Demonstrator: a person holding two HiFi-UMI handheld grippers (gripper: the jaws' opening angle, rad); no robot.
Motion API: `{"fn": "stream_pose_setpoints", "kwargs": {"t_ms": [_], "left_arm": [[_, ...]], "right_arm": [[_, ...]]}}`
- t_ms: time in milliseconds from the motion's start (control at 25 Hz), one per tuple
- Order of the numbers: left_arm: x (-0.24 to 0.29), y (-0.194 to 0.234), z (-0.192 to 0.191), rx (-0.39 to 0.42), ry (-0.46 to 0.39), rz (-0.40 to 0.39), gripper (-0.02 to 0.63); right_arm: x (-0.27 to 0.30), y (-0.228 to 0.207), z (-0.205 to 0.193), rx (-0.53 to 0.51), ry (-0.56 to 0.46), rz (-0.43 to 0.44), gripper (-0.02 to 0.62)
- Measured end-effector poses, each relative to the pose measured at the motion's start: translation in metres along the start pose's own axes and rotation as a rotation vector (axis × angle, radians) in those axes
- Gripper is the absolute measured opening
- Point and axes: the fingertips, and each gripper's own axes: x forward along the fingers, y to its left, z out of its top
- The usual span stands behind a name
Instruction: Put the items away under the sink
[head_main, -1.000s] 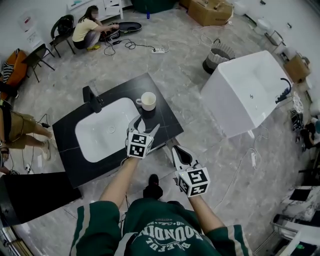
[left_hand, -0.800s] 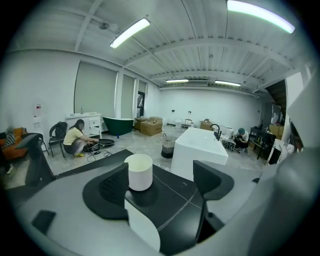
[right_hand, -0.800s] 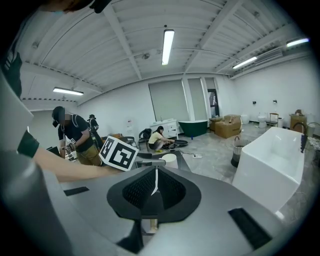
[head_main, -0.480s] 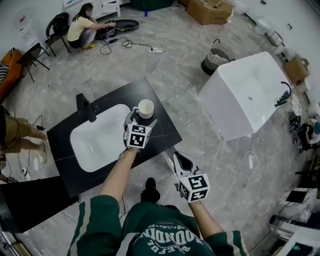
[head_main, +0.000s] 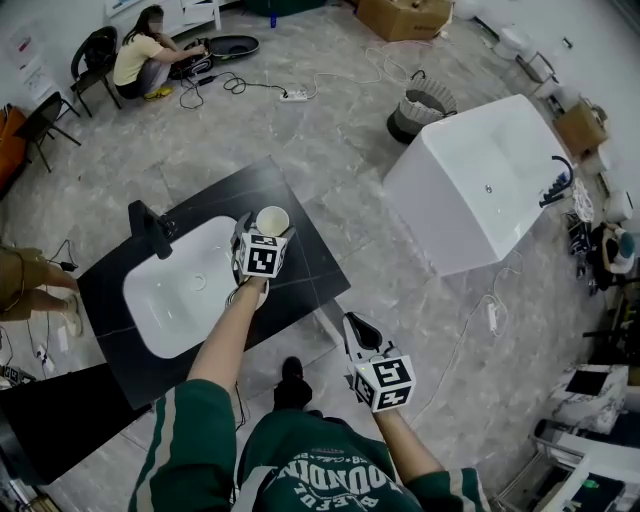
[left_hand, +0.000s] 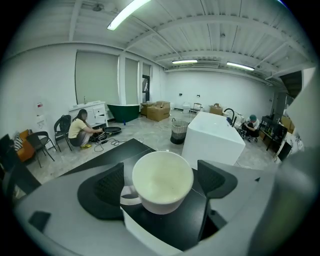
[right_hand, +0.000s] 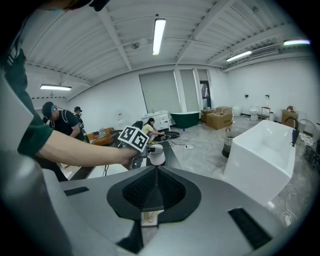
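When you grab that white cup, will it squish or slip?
Probably no squishing: the cup looks hard and smooth, so it might slip a bit. It looks empty, so likely light. Its handle sticks out sideways, so it could twist.

Black countertop (head_main: 305, 265): inset white basin (head_main: 180, 295), black faucet (head_main: 150, 228), white mug (head_main: 272, 220) beside basin.

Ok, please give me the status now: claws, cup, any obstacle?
Left claw open, astride the cup. Right claw shut, empty. Cup upright on black counter beside basin, not gripped. No obstacle seen.
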Motion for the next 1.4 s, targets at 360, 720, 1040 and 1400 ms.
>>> {"fn": "stream_pose_setpoints", "kwargs": {"t_ms": [360,720,1040,1400], "left_arm": [[0.010,-0.004,-0.009,0.070,0.087,-0.006,0.419],[-0.012,-0.020,-0.009,0.099,0.062,-0.002,0.416],[-0.063,-0.057,-0.002,0.125,0.010,-0.036,0.416],[-0.145,-0.118,-0.017,0.144,-0.017,-0.090,0.416]], "right_arm": [[-0.012,-0.017,-0.013,0.028,0.010,-0.028,0.043],[-0.034,-0.018,-0.025,0.040,0.001,-0.032,0.044],[-0.056,0.000,-0.035,0.028,-0.025,0.004,0.044],[-0.107,0.028,-0.057,0.033,-0.052,0.037,0.044]]}}
